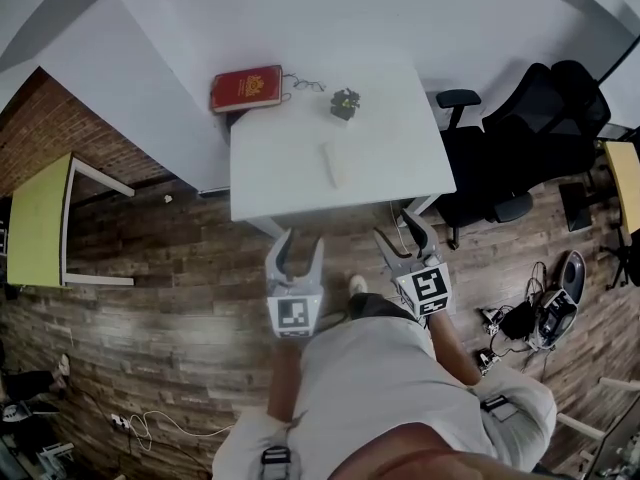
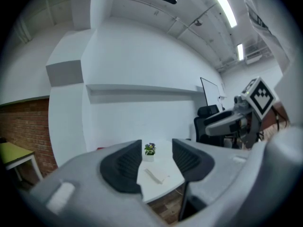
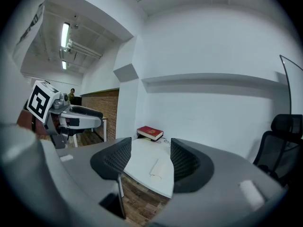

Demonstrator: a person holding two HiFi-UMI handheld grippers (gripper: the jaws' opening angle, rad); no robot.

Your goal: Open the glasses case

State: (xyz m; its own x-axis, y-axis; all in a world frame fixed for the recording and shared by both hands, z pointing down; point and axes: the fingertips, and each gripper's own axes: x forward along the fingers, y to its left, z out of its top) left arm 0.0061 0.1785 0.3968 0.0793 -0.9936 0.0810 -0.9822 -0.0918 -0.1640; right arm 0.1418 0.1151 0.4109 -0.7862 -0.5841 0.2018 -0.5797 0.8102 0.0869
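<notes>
Near the middle of the white table lies the white glasses case, lid down, touched by neither gripper. A small potted plant stands at its 12 o'clock, eyeglasses at 11, a red book at 10. Off the table's near edge, the left gripper at 7 o'clock and the right gripper at 5 hold their jaws wide apart, with nothing between them.

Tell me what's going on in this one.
A person stands short of the white table, holding the left gripper and right gripper toward it, fingers apart and empty. The glasses case lies mid-table, apparently closed and untouched; a red book, spectacles and a small plant sit along the far edge.
</notes>
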